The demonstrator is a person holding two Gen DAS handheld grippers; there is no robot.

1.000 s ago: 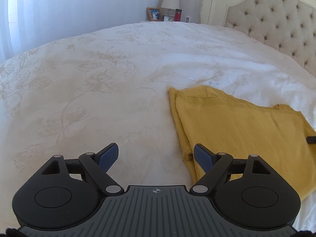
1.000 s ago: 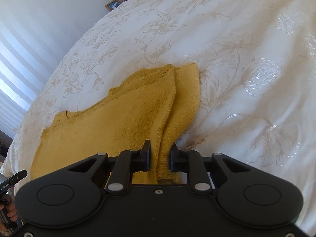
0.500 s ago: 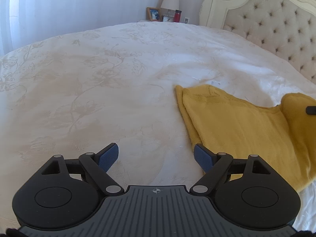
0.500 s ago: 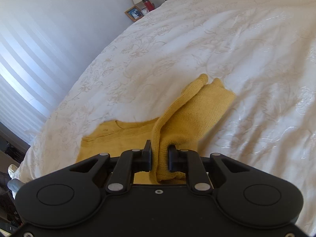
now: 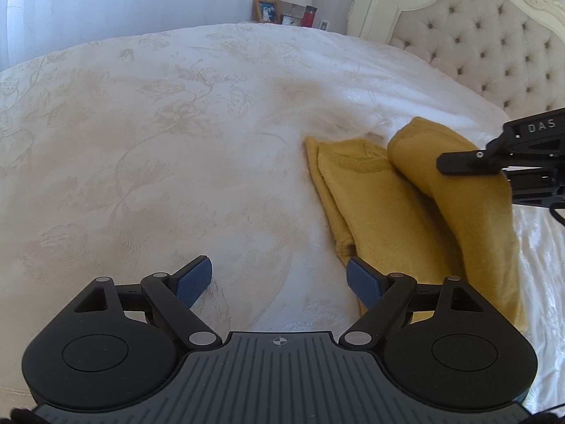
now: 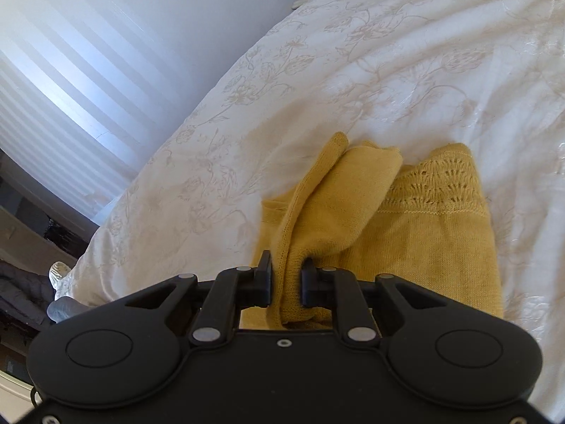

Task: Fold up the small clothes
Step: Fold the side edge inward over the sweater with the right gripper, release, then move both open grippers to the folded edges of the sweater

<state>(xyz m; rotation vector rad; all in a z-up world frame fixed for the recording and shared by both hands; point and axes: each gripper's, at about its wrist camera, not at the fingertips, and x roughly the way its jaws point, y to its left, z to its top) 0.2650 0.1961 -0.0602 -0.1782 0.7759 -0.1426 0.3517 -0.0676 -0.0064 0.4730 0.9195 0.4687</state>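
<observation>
While right gripper (image 6: 286, 282) jaws clamp the yellow knit (image 6: 416, 240), left gripper (image 5: 279, 279) jaws gape above floral bedspread (image 5: 159, 148).

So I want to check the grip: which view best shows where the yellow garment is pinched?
The right wrist view: the right hand-held gripper is shut on the yellow garment there. The left wrist view shows that hand-held gripper only side-on at the frame's edge, the pinch hidden.

Left gripper (image 5: 279, 277) fingers spread over the bed (image 5: 159, 148); its right finger (image 5: 363, 281) seemingly touches the sweater (image 5: 388, 212), which the right gripper (image 5: 459, 164) lifts beyond.
</observation>
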